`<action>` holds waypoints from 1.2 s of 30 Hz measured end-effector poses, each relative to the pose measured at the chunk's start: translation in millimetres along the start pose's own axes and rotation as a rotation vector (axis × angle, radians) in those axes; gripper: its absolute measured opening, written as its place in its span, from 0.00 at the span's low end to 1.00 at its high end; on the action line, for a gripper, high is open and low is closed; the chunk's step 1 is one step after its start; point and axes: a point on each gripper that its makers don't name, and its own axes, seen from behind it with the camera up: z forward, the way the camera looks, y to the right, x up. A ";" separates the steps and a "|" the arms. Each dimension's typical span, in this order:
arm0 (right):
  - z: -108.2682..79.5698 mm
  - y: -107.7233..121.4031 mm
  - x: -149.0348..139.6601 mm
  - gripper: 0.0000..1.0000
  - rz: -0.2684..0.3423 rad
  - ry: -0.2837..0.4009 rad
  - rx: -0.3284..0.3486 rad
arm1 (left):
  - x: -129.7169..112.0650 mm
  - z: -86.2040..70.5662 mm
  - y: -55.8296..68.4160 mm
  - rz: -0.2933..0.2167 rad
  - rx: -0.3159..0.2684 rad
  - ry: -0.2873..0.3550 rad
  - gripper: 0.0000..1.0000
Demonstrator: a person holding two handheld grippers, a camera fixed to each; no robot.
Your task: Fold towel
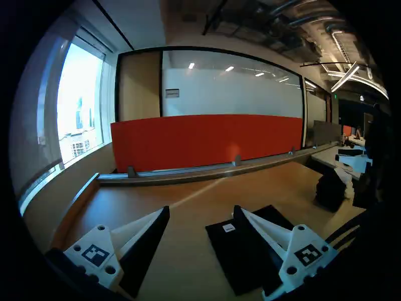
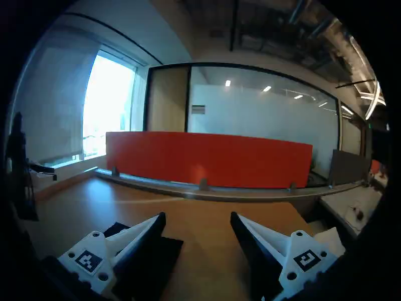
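A black towel [image 1: 240,248] lies flat on the wooden table [image 1: 200,200], folded small, with a white tag on its upper side. In the left gripper view my left gripper [image 1: 200,213] stands open above the table, its right finger over the towel's edge and its left finger over bare wood. From the right gripper view the same black towel [image 2: 160,256] lies low at the left, under the left finger of my right gripper [image 2: 196,216], which is open with nothing between its fingers.
An orange divider panel [image 1: 205,138] with a metal rail [image 1: 210,173] runs along the table's far edge. A dark bundle [image 1: 331,190] and white items sit at the table's right end. A window [image 1: 75,115] is at the left. A black stand [image 2: 20,170] rises at the left.
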 end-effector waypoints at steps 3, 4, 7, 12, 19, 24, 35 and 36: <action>-0.3 -6.9 -0.5 1.00 -0.029 -0.039 0.044 | -5.7 5.5 6.6 0.016 -0.023 -0.026 0.94; -0.6 -9.6 -2.6 1.00 -0.038 -0.056 0.059 | -8.3 6.0 9.0 0.024 -0.033 -0.037 0.94; -2.0 -18.4 -9.2 1.00 -0.065 -0.109 0.109 | -16.6 7.2 17.5 0.048 -0.069 -0.074 0.94; -7.5 -37.3 -24.0 1.00 -0.103 -0.200 0.209 | -33.3 7.6 34.5 0.080 -0.142 -0.141 0.94; -13.0 -55.1 -57.8 1.00 -0.151 -0.321 0.312 | -66.7 6.2 53.1 0.102 -0.218 -0.238 0.94; -16.1 -63.6 -85.2 1.00 -0.183 -0.383 0.356 | -97.6 4.9 59.2 0.118 -0.239 -0.299 0.94; -25.2 -82.3 -142.2 1.00 -0.219 -0.480 0.425 | -166.2 -1.8 70.7 0.160 -0.274 -0.412 0.94; -25.8 -83.1 -147.3 1.00 -0.222 -0.486 0.428 | -171.0 -1.9 71.8 0.163 -0.278 -0.418 0.94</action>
